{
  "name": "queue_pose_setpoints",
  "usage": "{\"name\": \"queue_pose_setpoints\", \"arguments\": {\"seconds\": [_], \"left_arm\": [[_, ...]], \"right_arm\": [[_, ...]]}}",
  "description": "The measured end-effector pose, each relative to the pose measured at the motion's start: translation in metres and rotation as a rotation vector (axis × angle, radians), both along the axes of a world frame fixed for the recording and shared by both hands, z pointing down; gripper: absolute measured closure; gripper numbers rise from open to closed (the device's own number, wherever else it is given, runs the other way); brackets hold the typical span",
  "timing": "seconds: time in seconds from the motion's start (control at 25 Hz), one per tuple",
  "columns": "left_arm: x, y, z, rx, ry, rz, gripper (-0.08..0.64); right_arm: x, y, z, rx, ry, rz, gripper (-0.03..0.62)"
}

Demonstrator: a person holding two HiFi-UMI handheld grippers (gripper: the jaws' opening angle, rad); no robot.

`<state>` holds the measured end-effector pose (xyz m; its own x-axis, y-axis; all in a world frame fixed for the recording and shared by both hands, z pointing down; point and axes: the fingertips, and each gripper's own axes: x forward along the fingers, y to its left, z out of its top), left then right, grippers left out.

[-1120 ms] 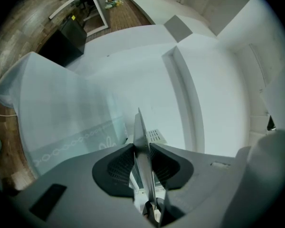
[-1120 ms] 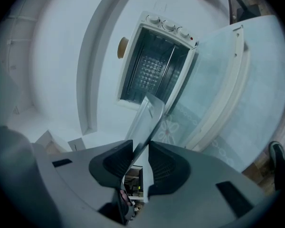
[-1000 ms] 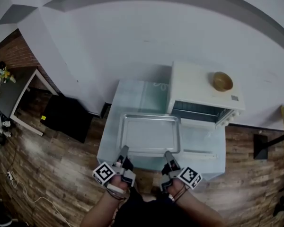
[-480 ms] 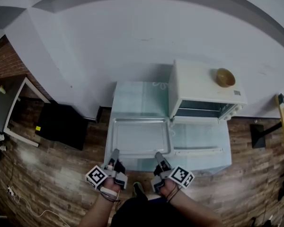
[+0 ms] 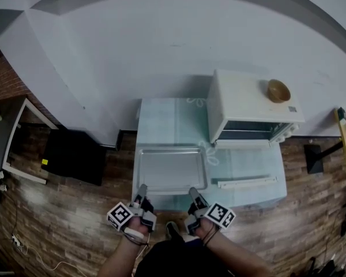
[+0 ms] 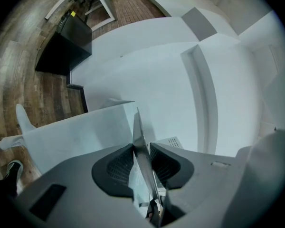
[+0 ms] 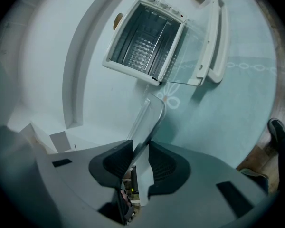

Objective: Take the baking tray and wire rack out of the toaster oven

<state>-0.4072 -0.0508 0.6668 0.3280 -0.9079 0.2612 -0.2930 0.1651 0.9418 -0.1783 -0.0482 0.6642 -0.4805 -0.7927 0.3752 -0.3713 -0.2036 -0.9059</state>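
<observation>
The baking tray (image 5: 170, 171) lies out of the toaster oven (image 5: 251, 100), straight ahead of both tongs on the teal-covered table (image 5: 161, 117), its near rim caught at two spots. The left gripper (image 5: 142, 190) has its pads on the rim's left part, though its jaws have just been opening a little with the rim between them; the right gripper (image 5: 192, 193) is clamped on the right part. The tray is thin sheet metal, so it is probably light and stiff but slick. A pinch on the rolled rim near each corner, kept level, seems the safest hold, since one loose side would let it tip. Ahead and to the right of the right gripper, the oven's glass door (image 5: 248, 166) hangs open and flat, just beside the tray's right edge, so a sideways swing could knock it. What looks like the wire rack (image 7: 145, 49) sits inside the oven beyond that door. A wooden bowl (image 5: 278, 90) rests on the oven's top, well clear.
</observation>
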Motion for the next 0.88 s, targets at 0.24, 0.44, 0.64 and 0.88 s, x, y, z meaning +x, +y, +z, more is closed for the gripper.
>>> {"name": "queue_pose_setpoints", "arguments": {"seconds": [0.24,0.44,0.64,0.88], "left_arm": [[-0.002,-0.002,0.025,-0.055,0.015,0.034,0.451],[0.000,-0.009,0.038,-0.073,0.036,0.049,0.448],[0.004,-0.011,0.047,-0.114,0.006,0.105,0.440],[0.012,0.001,0.050,-0.138,0.044,0.155,0.376]], "right_arm": [[-0.002,0.001,0.022,-0.004,0.039,0.006,0.480],[-0.003,0.001,0.032,-0.057,0.041,0.029,0.479],[0.000,-0.009,0.038,-0.039,0.079,0.038,0.480],[0.002,-0.004,0.053,-0.109,0.116,0.058,0.487]]}}
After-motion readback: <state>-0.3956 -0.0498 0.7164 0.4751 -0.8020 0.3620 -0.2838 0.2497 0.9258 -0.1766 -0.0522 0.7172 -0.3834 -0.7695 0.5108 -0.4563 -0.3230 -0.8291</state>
